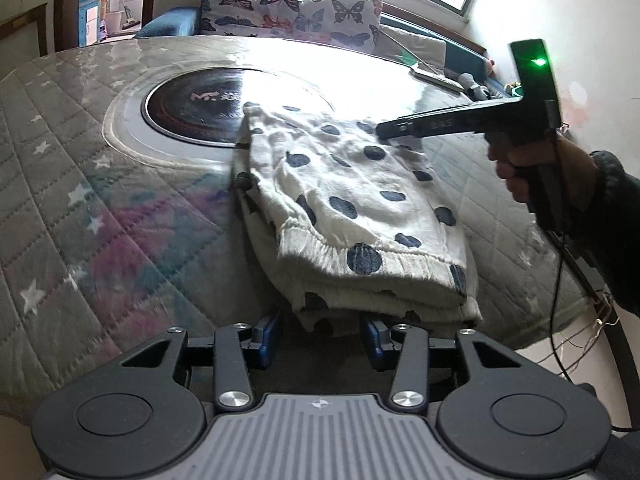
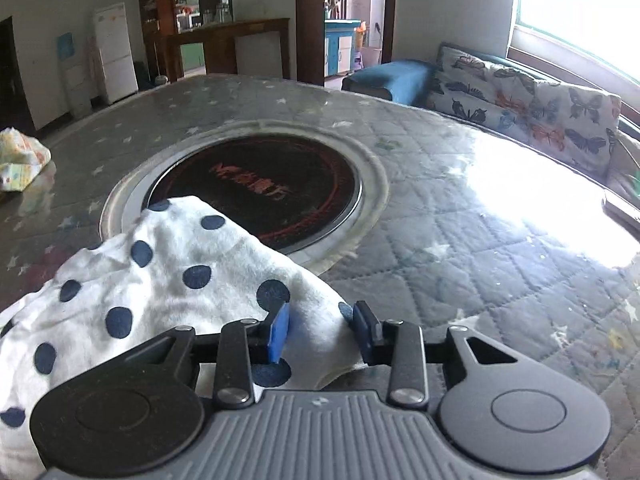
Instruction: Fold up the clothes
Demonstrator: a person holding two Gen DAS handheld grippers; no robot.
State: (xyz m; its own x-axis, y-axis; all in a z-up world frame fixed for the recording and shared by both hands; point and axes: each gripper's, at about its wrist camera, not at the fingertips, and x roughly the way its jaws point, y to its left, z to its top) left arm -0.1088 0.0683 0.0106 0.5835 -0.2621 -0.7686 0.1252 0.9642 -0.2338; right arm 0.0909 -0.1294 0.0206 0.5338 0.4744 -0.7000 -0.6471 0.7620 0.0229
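Observation:
A folded white garment with dark blue dots (image 1: 360,200) lies on the round table, partly over its dark centre disc (image 1: 192,104). Its thick near edge sits between the blue pads of my left gripper (image 1: 322,330), which is shut on it. In the left wrist view a hand (image 1: 516,176) holds my right gripper (image 1: 386,130) at the garment's far right edge. In the right wrist view a corner of the garment (image 2: 160,272) fills the gap between the pads of my right gripper (image 2: 320,328), which is shut on it.
The table (image 2: 480,260) has a quilted star-print cover under a glossy top. A crumpled pale cloth (image 2: 20,156) lies at its far left edge and a flat object (image 1: 436,76) near the window side. A butterfly-print sofa (image 2: 540,108) stands behind. A cable (image 1: 556,320) hangs from the right gripper.

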